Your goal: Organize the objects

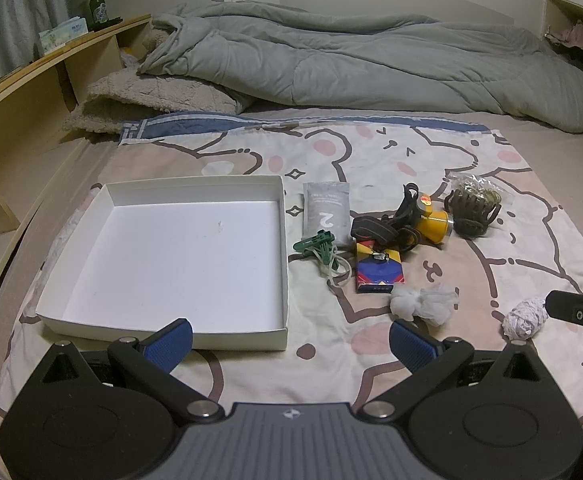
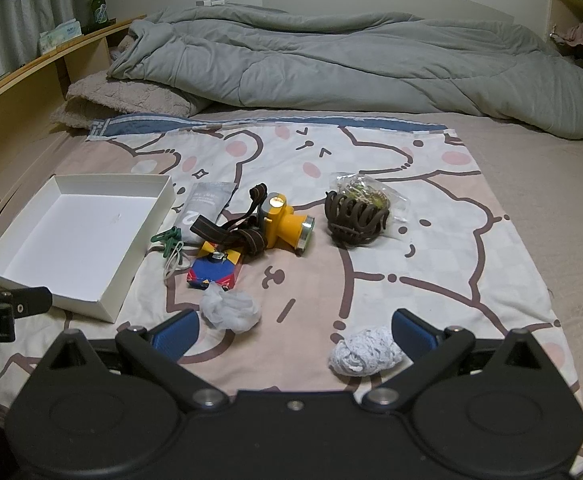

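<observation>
Right wrist view: right hand-held gripper point(image 2: 293, 330) wide, empty, above bed; crumpled tissue point(image 2: 365, 350) beside right finger: light, soft, pinch anywhere. Headlamp point(image 2: 281, 222) near middle: rigid, take yellow body, strap may snag. Left hand-held gripper point(image 1: 289, 342) wide, empty, by white box point(image 1: 283, 240).

We carry two black grippers, the left gripper point(image 1: 290, 338) and right gripper point(image 2: 294, 330), with ribbed blue pads, silver pivot screws, and seemingly a grey grooved body on the left.
</observation>
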A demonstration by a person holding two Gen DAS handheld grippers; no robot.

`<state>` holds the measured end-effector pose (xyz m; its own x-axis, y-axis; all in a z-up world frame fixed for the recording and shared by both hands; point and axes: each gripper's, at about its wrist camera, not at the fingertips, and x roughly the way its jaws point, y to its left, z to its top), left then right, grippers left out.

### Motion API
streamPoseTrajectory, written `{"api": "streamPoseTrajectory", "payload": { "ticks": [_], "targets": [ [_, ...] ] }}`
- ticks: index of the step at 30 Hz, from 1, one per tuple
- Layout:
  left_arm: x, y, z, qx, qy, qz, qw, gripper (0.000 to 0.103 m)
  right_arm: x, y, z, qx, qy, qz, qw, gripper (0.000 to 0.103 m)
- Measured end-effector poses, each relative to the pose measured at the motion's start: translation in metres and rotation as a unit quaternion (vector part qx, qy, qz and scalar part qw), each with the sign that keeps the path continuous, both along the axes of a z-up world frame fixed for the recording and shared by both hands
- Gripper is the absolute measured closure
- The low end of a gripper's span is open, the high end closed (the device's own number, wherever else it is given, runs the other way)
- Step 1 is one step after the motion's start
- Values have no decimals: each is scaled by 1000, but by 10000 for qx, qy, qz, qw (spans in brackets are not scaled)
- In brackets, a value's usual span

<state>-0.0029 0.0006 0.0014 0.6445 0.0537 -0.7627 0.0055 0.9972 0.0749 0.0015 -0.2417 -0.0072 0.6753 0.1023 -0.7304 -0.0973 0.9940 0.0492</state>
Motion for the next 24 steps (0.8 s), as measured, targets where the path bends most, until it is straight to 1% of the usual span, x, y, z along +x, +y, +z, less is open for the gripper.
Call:
{"api": "streamPoseTrajectory", "payload": {
  "ticks": [24],
  "targets": [
    [0, 0, 0, -6, 5, -7, 10000, 0, -2, 4, -3, -17, 26, 23, 10000, 0]
  ]
}}
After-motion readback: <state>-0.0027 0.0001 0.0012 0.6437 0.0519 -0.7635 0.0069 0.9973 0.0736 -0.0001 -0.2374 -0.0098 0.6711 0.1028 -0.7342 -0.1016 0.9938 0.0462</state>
